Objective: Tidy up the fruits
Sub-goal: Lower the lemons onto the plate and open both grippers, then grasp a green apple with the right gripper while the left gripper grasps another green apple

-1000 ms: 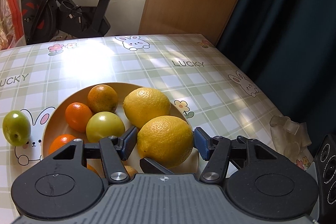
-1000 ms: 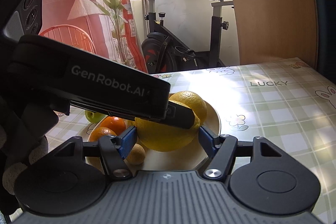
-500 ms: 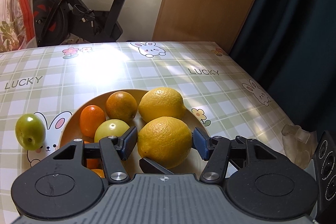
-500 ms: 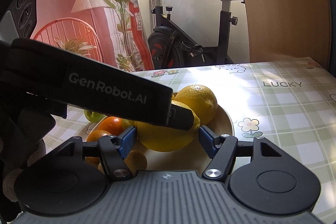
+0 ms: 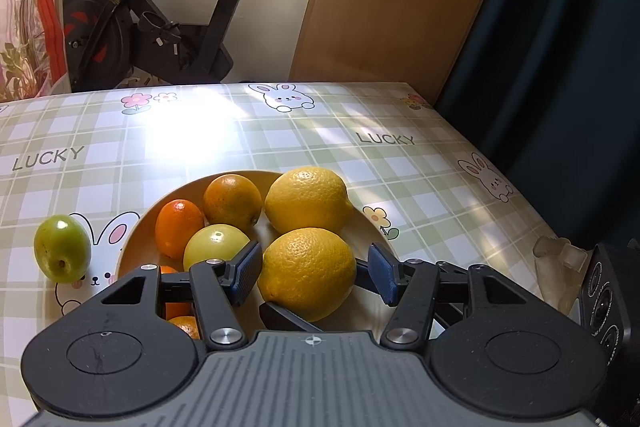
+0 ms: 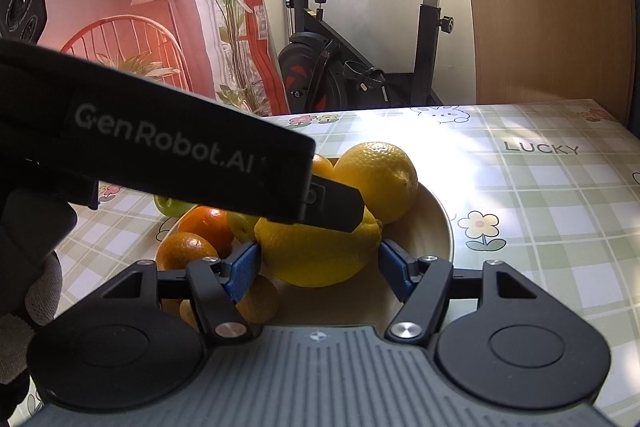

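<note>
Tablecloth [image 5: 280, 139], green plaid with rabbits, covers the table. Plate [image 5: 134, 247] on it holds two lemons, oranges and a pale green fruit. Near lemon [image 5: 306, 273] sits between the left gripper [image 5: 312, 267] pads, left pad touching, right pad just clear; grip uncertain. Right gripper [image 6: 320, 267] brackets the same lemon, contact unclear. Green fruit [image 5: 62, 253] lies off the plate at nine o'clock.

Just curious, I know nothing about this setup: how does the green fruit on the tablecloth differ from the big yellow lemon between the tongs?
The green fruit is small, smooth and glossy; the lemon is far larger, with pitted yellow skin. The green fruit lies alone on the tablecloth; the lemon lies on the plate among other fruit. Both are roundish and whole.
</note>
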A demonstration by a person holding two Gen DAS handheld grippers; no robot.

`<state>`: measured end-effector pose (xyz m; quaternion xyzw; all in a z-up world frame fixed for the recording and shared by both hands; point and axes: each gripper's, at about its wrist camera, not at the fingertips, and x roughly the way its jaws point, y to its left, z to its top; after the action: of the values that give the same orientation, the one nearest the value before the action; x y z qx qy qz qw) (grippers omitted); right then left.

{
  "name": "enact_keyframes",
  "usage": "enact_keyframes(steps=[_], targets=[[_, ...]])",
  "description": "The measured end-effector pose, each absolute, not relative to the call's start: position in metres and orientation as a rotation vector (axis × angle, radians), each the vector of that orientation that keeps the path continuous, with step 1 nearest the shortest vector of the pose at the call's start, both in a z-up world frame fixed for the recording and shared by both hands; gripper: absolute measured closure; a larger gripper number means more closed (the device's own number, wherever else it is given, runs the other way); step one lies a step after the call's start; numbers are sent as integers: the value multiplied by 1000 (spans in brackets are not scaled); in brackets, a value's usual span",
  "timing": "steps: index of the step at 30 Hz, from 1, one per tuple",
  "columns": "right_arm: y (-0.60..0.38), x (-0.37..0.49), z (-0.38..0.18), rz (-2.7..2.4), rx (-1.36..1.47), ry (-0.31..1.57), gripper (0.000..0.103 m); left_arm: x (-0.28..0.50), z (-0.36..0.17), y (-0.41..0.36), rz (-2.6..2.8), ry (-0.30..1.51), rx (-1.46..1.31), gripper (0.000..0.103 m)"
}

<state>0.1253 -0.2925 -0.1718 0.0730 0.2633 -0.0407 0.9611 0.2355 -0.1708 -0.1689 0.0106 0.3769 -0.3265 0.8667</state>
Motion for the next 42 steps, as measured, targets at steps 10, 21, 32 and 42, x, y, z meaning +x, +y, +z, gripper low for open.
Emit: enact_keyframes(steps=[10,21,32,42], targets=[[-290,126,-171,-106,133,535,35,230,-153,-142,-658,745,-44,42],[-294,112,-169,-108,162,465,34,236,-143,-78,-555,733,-138,42],[-286,96,-161,-172,156,359,34,247,-126,-27,-511,703,-128,43],[-234,112,-152,-96,123,298,34,263,-111,6,-502,654,-123,43]])
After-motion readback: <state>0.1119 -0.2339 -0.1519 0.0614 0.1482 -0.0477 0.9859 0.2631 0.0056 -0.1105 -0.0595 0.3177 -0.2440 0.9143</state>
